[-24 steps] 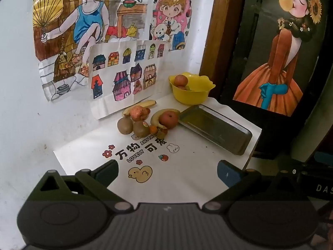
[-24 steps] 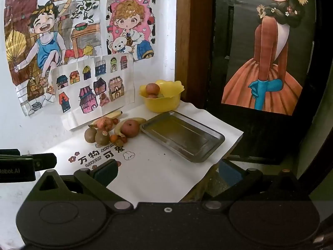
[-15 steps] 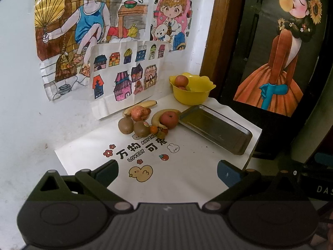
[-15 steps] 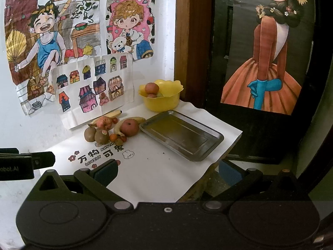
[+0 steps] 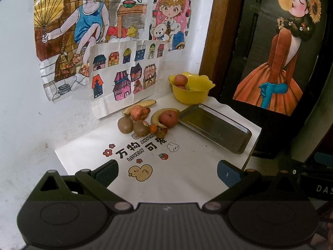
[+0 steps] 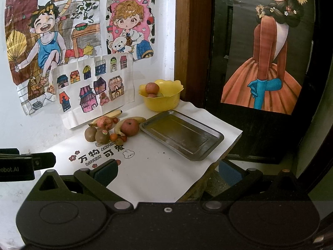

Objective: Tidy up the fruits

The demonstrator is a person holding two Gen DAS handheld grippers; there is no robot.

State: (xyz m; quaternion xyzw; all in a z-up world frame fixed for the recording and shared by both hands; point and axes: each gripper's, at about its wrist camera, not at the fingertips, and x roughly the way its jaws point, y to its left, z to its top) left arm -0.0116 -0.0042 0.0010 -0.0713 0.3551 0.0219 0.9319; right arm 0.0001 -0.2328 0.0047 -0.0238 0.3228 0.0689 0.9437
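From my left tool (image 5: pixel 167 171), fingers spread and empty, the fruit pile (image 5: pixel 146 120) sits at twelve o'clock on the bench (image 5: pixel 187 166). The front banana (image 5: pixel 158 116) runs from seven to one o'clock. The steel tray (image 5: pixel 214 128) lies long from ten to four. My right tool (image 6: pixel 167 171) is released too. The view has barely crept closer; possibly nothing moved.

Fruit pile (image 5: pixel 145 120) sits on the worktop (image 5: pixel 187 166) beside an empty metal tray (image 5: pixel 214 128); yellow bowl (image 5: pixel 192 95) behind holds apples.
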